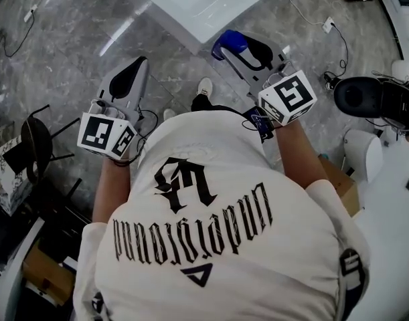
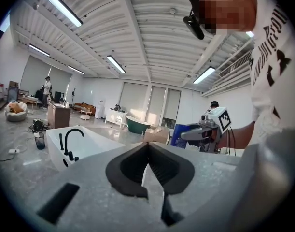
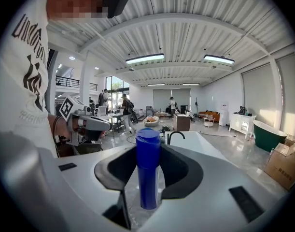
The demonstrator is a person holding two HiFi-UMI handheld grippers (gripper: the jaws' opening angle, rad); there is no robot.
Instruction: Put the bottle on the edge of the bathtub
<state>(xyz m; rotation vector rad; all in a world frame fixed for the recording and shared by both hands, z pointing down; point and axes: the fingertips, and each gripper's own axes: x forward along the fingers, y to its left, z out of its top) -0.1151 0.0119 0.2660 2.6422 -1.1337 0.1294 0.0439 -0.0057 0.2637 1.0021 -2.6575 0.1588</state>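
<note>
Before one white bathtub [image 1: 211, 5], right tool [image 3: 148, 151] clamps one blue bottle [image 3: 148, 178]; left tool [image 2: 147, 146] closed, empty.

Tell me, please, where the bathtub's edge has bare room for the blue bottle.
The bathtub rim is bare at the near corner, just ahead of the right gripper holding the blue bottle, and along the side running right. The far left end is crowded by the black faucet.

Colour key
Blue: bottle [image 3: 148, 173]. White: bathtub [image 1: 204, 12]. Black: faucet [image 3: 174, 135]. Grey marbled: floor [image 1: 70, 52]. Black-and-white squares: marker cube [image 1: 288, 99].
</note>
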